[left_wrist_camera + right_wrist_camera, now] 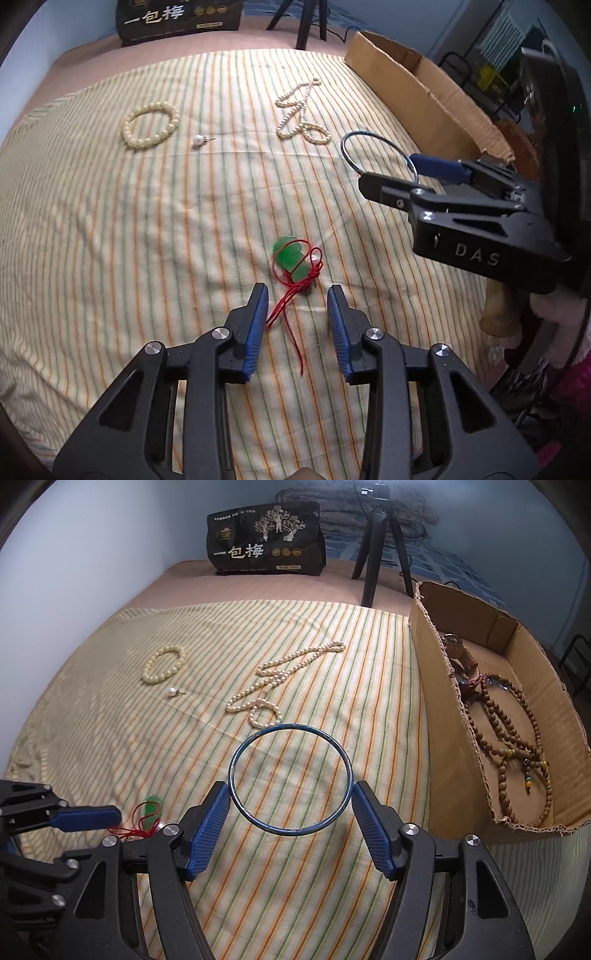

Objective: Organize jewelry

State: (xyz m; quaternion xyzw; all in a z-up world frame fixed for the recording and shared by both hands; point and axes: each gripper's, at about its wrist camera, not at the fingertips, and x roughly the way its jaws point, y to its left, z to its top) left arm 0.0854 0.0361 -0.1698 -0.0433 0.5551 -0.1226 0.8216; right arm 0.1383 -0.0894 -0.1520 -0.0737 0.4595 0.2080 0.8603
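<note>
While only the right view shows wooden beads (pixel 517 734) in the box (pixel 439 716), the right gripper (pixel 290 805) clamps the bangle (pixel 236 753); the left gripper (pixel 297 295), open, straddles the half-blurred pendant (pixel 290 256).

Bed (pixel 258 587) under a yellow striped cloth (pixel 332 886)
On the cloth: cream bead bracelet (pixel 164 664), pearl earring (pixel 172 691), pearl necklace (pixel 280 679), green jade pendant on red cord (pixel 291 258); beside it, an open cardboard box (pixel 443 738).

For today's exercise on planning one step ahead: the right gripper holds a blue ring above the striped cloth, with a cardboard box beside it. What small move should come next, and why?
Probably carry the blue ring sideways over the cardboard box wall. The right gripper grips it across its width, clear of the cloth, and the box already holds wooden beads.
</note>
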